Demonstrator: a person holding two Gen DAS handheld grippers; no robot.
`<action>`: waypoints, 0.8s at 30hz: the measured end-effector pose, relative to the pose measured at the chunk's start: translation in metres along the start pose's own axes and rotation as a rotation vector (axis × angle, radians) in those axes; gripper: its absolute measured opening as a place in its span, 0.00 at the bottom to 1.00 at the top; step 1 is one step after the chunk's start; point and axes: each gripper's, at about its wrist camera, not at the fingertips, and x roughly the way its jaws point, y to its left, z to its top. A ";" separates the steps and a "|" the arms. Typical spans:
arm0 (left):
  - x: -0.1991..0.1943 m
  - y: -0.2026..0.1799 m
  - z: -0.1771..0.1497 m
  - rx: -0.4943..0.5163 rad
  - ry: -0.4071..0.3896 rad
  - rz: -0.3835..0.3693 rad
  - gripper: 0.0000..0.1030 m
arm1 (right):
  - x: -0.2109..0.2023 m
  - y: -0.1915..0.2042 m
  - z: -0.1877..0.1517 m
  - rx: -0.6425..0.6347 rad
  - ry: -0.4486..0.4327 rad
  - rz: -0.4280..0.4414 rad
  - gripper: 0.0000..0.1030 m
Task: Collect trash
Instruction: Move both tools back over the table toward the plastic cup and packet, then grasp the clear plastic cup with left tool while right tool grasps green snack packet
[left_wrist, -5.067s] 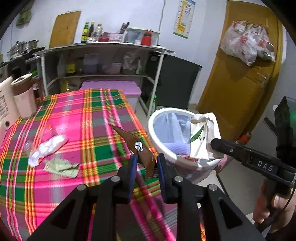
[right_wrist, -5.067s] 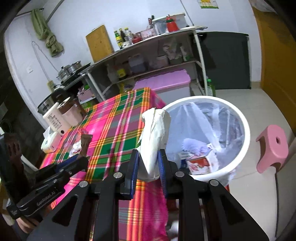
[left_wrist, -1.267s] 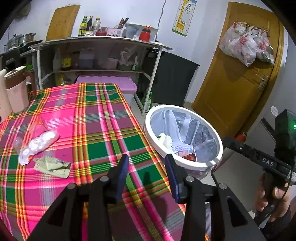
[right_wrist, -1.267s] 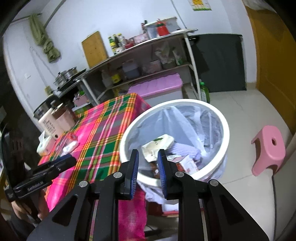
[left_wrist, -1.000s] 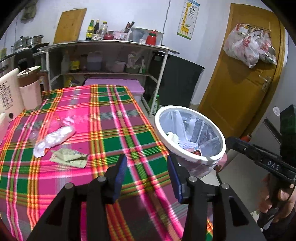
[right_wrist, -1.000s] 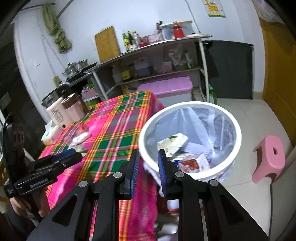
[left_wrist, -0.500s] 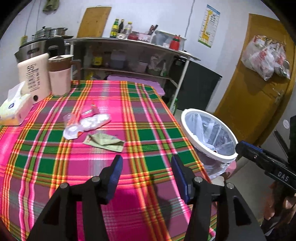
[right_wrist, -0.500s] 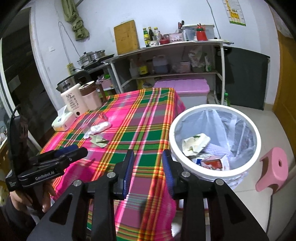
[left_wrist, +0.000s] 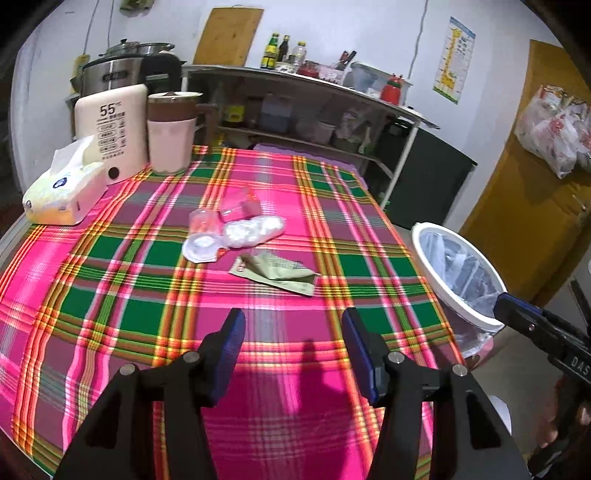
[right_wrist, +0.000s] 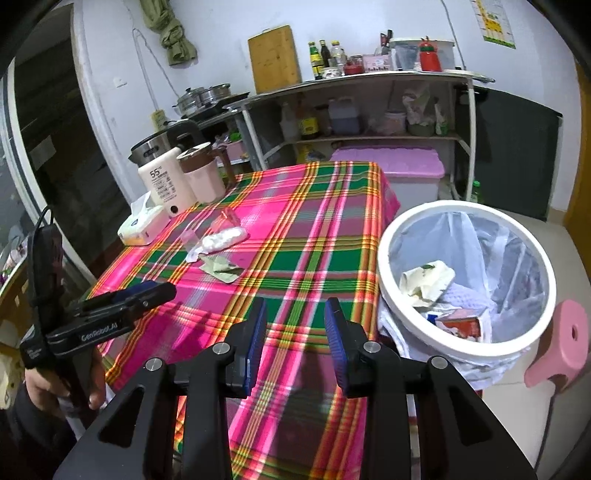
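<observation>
Left wrist view now looks across the plaid-covered surface (left_wrist: 110, 258) rather than down at the bin, and that turn is the main change: a few seconds back the left gripper (left_wrist: 291, 347) carried a brown wrapper and the right gripper (right_wrist: 293, 334) a white carton toward the white trash bin (right_wrist: 391, 236); both pieces are gone from the fingers, and the white carton (right_wrist: 428, 282) now lies inside the lined bin on top of other rubbish. Both pairs of fingers have just been opening and stand apart with nothing between them, the left pair wider than the right. Both grippers have swung away from the bin toward the middle of the surface, where the remaining trash sits: a flattened green paper packet (left_wrist: 275, 271), and just beyond it, touching or nearly so, a clear plastic wrapper with white rounds inside (left_wrist: 236, 230) and a crumpled bit of clear film beside that. A tissue box (left_wrist: 62, 188), a cream kettle base and a pink jug (left_wrist: 171, 133) stand at the far left edge, and look like things to keep. My judgement is that one drop-off is finished and the next pick-up is beginning, with the green packet nearest the left fingers and the bin at the surface's right edge.
</observation>
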 end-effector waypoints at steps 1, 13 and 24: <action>0.001 0.002 0.001 -0.001 0.001 0.007 0.55 | 0.003 0.002 0.001 -0.007 0.006 0.004 0.32; 0.020 0.047 0.020 -0.058 0.000 0.087 0.55 | 0.055 0.030 0.018 -0.126 0.066 0.093 0.32; 0.036 0.070 0.036 -0.043 0.015 0.087 0.55 | 0.119 0.060 0.030 -0.243 0.155 0.137 0.40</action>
